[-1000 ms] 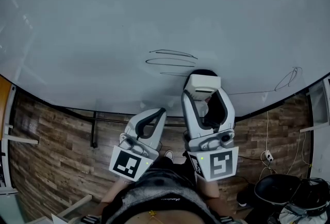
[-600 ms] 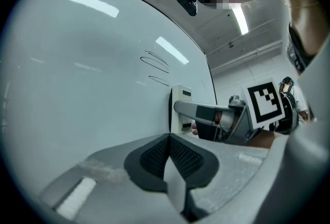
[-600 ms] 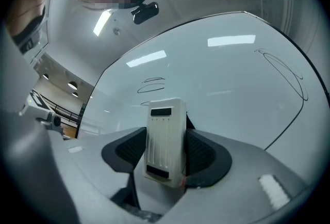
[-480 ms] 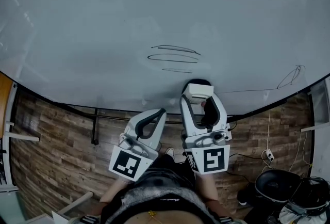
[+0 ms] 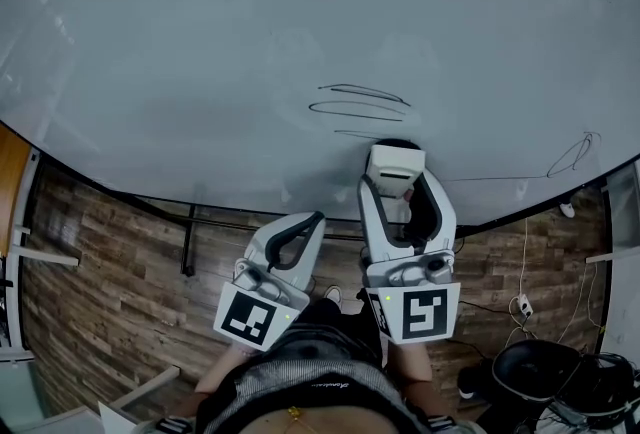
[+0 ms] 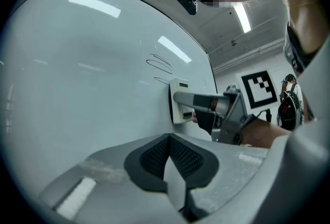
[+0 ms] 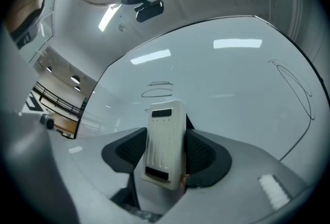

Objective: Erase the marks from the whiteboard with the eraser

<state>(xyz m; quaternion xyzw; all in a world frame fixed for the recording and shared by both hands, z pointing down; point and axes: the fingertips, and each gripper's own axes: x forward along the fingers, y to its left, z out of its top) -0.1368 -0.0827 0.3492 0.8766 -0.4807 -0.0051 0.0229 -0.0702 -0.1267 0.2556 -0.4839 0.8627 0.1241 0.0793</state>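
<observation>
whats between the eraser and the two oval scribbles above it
One short pen stroke just above the eraser; otherwise bare whiteboard, shown in the head view.

whiteboard [image 5: 200, 42]: black scribble marks [image 5: 358, 102] low at centre, thin loop mark [image 5: 575, 154] near right edge | eraser [image 5: 396, 162]: flat against board, just below scribbles | wood-plank floor [image 5: 110, 272]: cables [image 5: 520, 307], black bin [image 5: 530, 367] at right
</observation>
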